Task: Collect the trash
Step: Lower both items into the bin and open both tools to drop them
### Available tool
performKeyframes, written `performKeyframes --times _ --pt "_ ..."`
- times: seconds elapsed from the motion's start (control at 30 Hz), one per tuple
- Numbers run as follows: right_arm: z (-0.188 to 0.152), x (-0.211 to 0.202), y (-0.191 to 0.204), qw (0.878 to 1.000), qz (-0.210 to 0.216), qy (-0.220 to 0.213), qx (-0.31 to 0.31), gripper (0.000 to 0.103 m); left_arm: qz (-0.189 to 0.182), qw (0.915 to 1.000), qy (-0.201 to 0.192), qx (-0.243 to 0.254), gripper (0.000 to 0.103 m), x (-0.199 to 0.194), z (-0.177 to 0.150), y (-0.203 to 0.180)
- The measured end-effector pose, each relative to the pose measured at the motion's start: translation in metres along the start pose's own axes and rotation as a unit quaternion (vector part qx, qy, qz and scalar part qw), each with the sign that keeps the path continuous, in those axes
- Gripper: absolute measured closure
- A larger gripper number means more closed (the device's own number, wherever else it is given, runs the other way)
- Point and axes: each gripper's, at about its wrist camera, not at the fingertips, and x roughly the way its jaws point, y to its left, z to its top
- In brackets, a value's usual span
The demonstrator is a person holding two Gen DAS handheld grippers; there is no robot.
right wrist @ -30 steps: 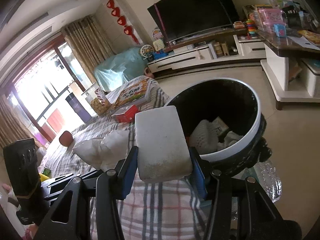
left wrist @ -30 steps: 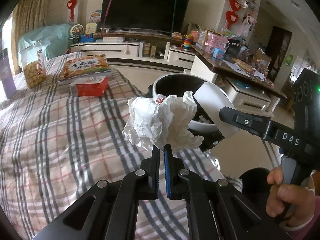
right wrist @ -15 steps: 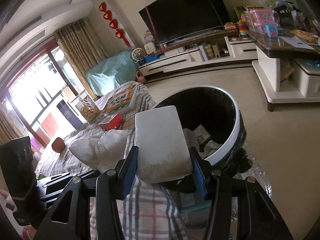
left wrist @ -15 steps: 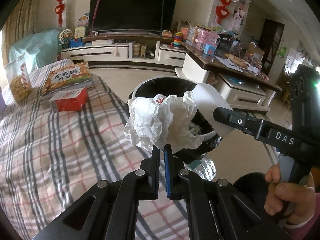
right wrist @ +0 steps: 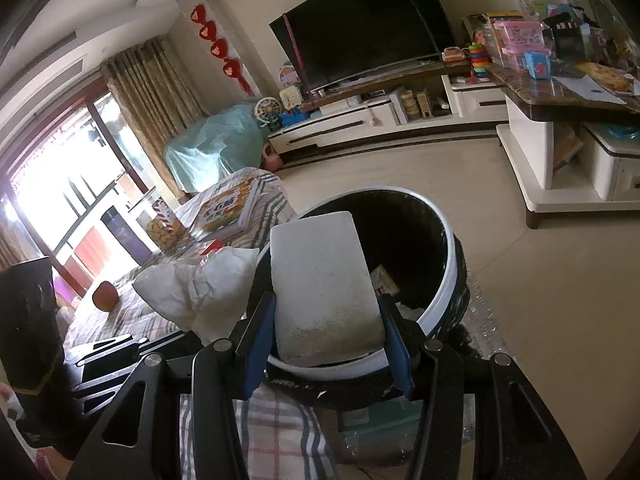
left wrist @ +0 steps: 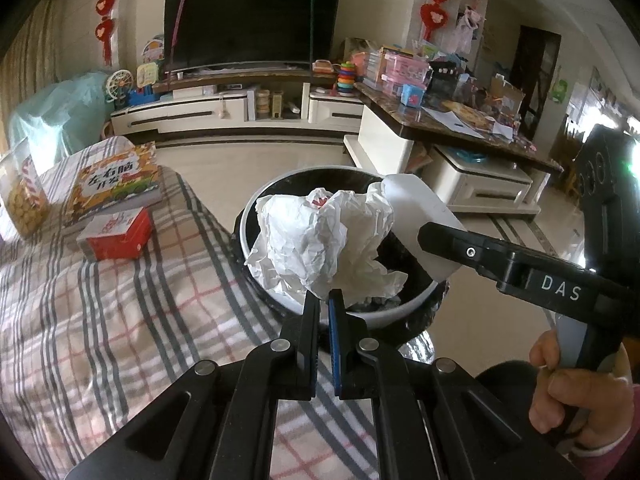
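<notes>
Fingers first: our left fingers (left wrist: 324,300) pinch the paper (left wrist: 320,240) and our right fingers (right wrist: 326,320) clamp the block (right wrist: 320,280), both trash pieces over the bin (right wrist: 448,280) mouth just ahead, right nearer centre.

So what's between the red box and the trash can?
In the left wrist view, only plaid tablecloth lies between the red box and the trash can; nothing else sits there.
</notes>
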Motion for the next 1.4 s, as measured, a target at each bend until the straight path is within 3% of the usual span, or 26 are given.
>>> performKeyframes --times 1.4 --pt "0.029 0.024 -0.014 1.0 -0.016 0.009 -0.006 0.052 0.018 0.9995 0.021 0.017 0.1 0.043 0.033 -0.014"
